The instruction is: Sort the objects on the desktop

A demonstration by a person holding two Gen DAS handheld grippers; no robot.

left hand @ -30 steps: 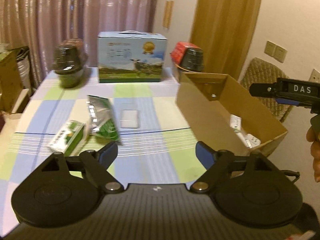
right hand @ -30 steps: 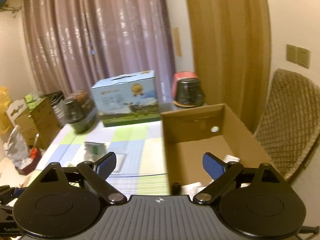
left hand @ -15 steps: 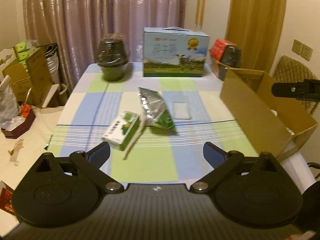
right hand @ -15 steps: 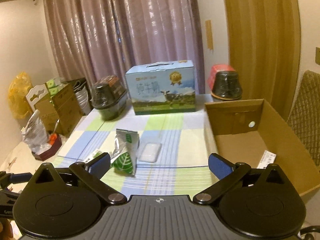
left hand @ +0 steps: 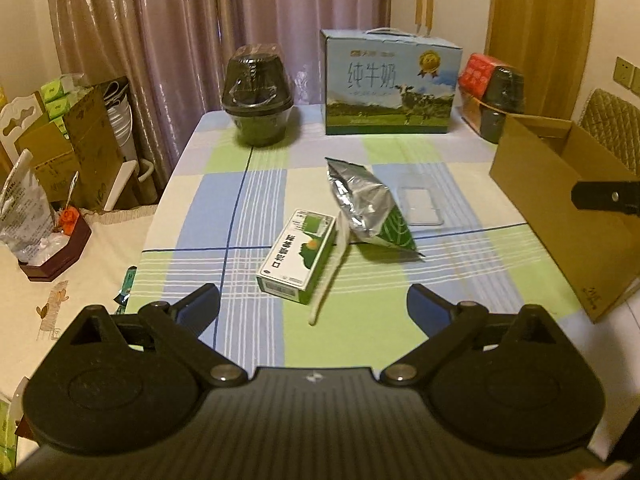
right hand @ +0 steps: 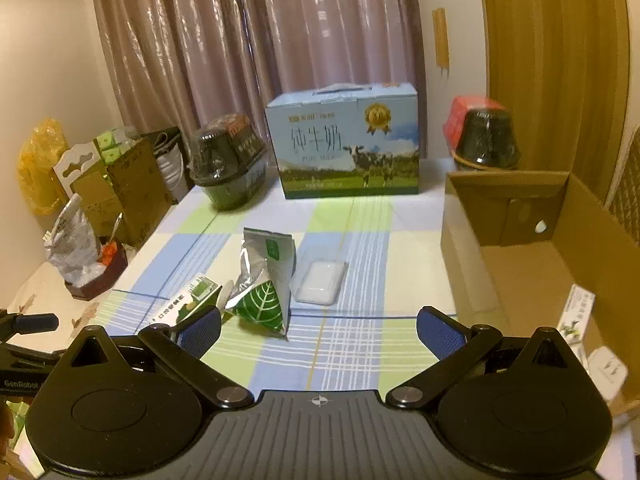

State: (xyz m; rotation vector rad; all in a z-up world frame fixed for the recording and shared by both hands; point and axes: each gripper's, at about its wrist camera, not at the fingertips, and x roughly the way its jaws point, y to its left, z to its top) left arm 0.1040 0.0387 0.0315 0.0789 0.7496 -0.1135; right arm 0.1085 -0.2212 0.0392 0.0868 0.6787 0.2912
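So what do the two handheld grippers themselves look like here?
Both match: the left gripper and right gripper have black round-hubbed bodies, black link arms with silver pivot bolts, a ribbed grey centre plate and blue textured fingertip pads.

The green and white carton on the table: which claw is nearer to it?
Left. The left claw is open right before the green and white carton. The right claw is open farther right, toward the cardboard box.

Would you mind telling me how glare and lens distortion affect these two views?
Left wrist view: warm dim light, glare on the foil pouch, bowed table edge. Right wrist view: shiny streaks on the curtain, the cardboard box curving near the frame edge.
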